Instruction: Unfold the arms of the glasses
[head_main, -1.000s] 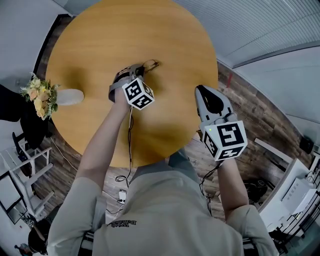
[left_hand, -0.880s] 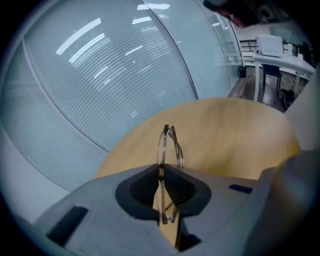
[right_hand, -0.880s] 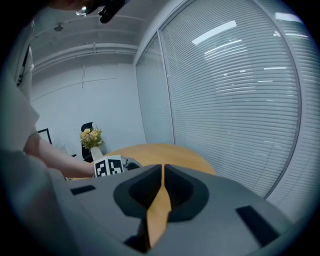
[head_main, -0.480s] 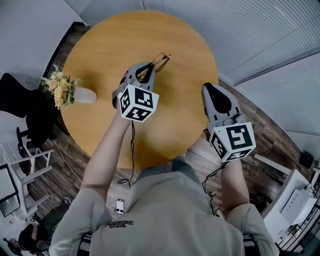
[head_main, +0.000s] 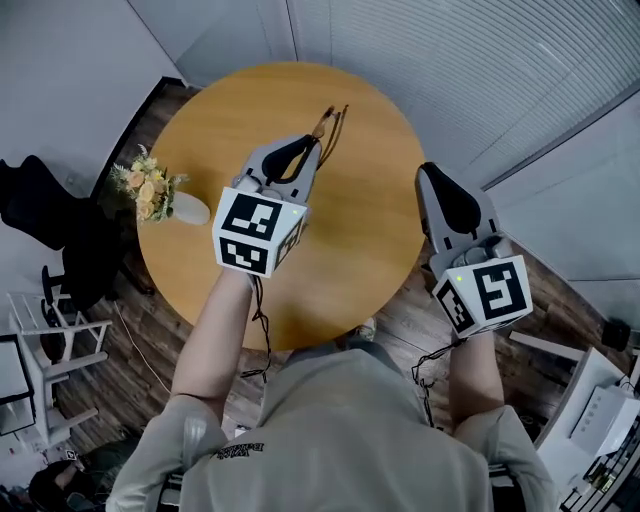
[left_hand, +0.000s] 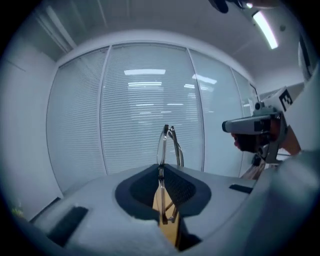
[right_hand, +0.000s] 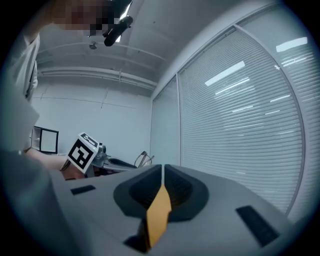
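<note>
Pinching glasses (head_main: 330, 122), left hand-held gripper (head_main: 312, 147); flowers (head_main: 148, 188) in vase (head_main: 188, 208) on table (head_main: 350, 230).

No legible text anywhere. Small dark print on the person's grey-green shirt (head_main: 243, 450): too small to read.

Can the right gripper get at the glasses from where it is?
Probably yes. The glasses stick out of the left gripper, with only open air between them and the right gripper. Its fingers are shut and must open first.
</note>
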